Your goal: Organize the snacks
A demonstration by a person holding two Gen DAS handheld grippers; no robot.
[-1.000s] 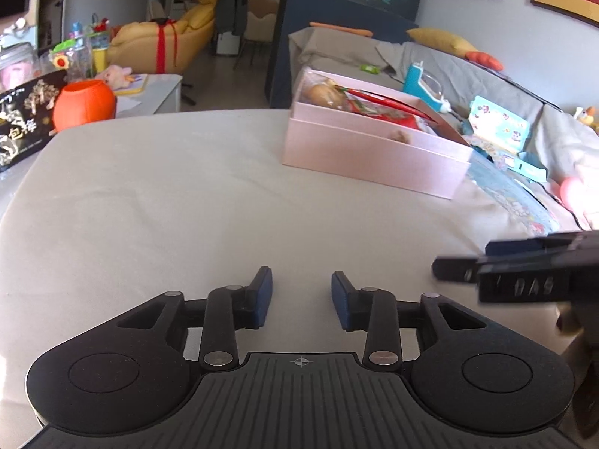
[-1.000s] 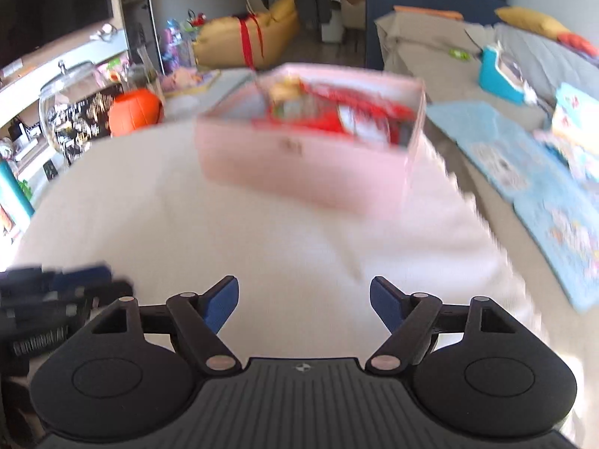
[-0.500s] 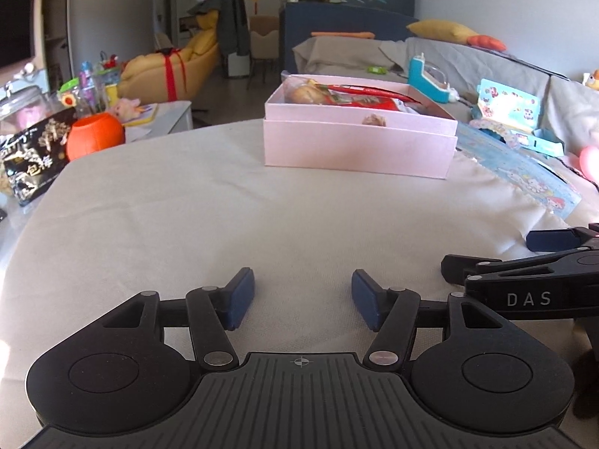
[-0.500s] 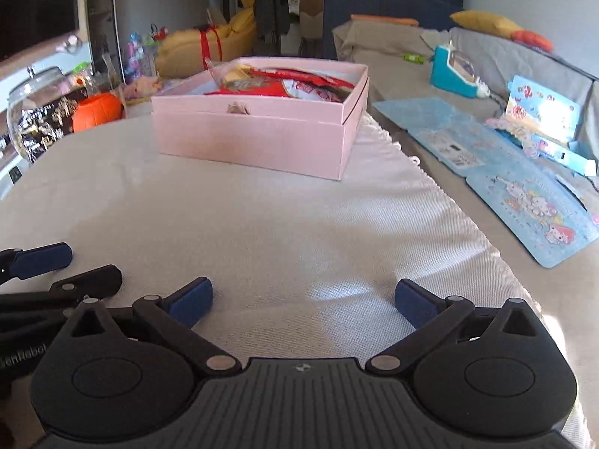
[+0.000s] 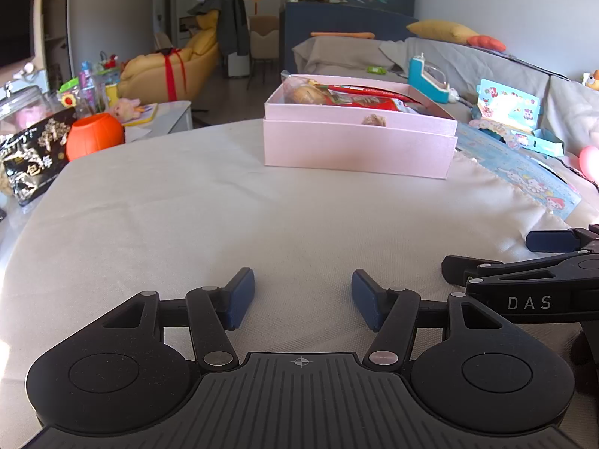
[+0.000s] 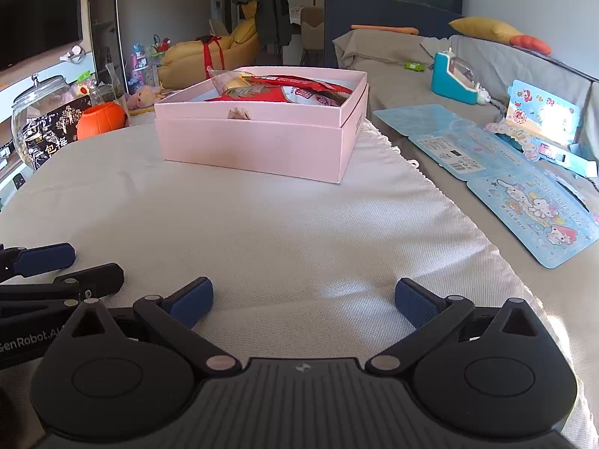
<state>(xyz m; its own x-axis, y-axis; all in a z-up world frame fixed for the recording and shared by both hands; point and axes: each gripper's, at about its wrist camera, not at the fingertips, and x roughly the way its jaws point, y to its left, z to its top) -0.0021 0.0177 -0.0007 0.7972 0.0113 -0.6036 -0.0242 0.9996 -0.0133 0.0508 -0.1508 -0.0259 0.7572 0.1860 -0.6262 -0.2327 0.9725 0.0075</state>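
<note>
A pink box (image 5: 357,144) stands at the far side of the cloth-covered table (image 5: 187,217); it also shows in the right wrist view (image 6: 258,142). It holds red snack packets (image 6: 277,91) and a round bun-like snack (image 5: 305,93). My left gripper (image 5: 302,297) is open and empty, low over the near table. My right gripper (image 6: 302,305) is open wider and empty, beside the left one. Each gripper shows at the edge of the other's view.
An orange pumpkin pot (image 5: 93,136), a black snack bag (image 5: 32,159) and a glass jar (image 6: 41,106) stand at the far left. Blue sticker sheets (image 6: 531,191) and a teal toy (image 6: 455,76) lie on the grey sofa to the right.
Both grippers have pulled back and levelled, so the pink box sits farther off and centred. The left gripper's fingers have opened wider; the right gripper's too.
</note>
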